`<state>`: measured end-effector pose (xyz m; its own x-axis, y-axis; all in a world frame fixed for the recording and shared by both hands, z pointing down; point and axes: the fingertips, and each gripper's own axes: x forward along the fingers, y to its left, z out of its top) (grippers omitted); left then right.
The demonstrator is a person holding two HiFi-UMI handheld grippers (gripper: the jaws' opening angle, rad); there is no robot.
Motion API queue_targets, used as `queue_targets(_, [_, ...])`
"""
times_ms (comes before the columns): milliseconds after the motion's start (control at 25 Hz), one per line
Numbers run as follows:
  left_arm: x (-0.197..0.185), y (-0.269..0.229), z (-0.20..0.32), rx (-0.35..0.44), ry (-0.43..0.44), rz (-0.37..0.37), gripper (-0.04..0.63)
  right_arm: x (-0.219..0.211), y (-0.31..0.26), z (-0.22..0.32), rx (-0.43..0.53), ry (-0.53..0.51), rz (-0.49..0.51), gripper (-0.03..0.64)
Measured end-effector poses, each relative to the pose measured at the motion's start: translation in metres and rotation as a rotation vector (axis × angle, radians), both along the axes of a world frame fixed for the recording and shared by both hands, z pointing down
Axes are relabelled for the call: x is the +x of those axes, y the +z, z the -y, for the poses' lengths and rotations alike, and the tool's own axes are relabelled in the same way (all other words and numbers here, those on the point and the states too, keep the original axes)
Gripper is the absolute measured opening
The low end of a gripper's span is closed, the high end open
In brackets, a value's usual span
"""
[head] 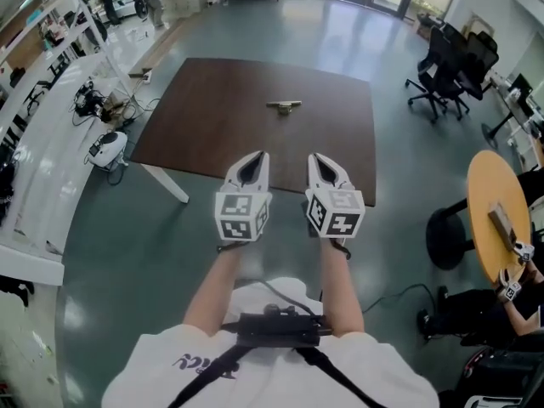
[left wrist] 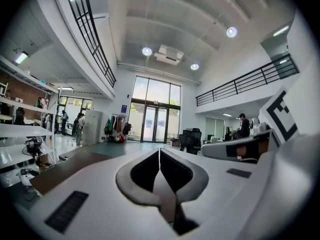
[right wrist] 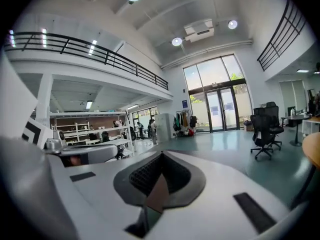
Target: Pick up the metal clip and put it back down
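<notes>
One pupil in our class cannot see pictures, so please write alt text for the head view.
A person holds the left tongs and right tongs, both shut and empty, side by side at the near edge of a dark brown table; a small metal clip lies alone farther along it, untouched. Black office chairs stand to the right.

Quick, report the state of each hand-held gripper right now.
Left hand-held gripper: closed, holding nothing.
Right hand-held gripper: closed, holding nothing.
</notes>
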<state>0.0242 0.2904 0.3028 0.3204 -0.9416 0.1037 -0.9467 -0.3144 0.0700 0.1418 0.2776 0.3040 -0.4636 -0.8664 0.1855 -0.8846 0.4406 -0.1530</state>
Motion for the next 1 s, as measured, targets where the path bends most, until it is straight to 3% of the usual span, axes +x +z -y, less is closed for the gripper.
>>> queue_targets(200, [0.015,0.003,0.019,0.033,-0.023,-0.023,0.014,0.005,0.011,0.019,0.012,-0.04,-0.036,-0.005])
queue_targets(320, [0.012,0.001,0.032,0.047,-0.062,-0.044,0.014,0.001,0.004,0.029,0.081,-0.045,-0.082,-0.005])
queue_targets(440, [0.011,0.004,0.049,0.06,-0.079,-0.054,0.014,-0.003,-0.001,0.044,0.129,-0.064,-0.056,-0.005])
queue_targets(640, [0.004,0.005,0.096,0.1,-0.053,-0.047,0.014,-0.014,0.006,0.091,0.138,-0.045,-0.056,-0.005])
queue_targets(840, [-0.021,-0.011,0.181,0.129,-0.018,-0.042,0.014,-0.042,-0.011,0.159,0.16,0.016,-0.071,-0.005])
queue_targets(1000, [-0.026,-0.034,0.233,0.205,0.059,-0.012,0.014,-0.061,-0.026,0.211,0.214,0.007,-0.066,-0.005])
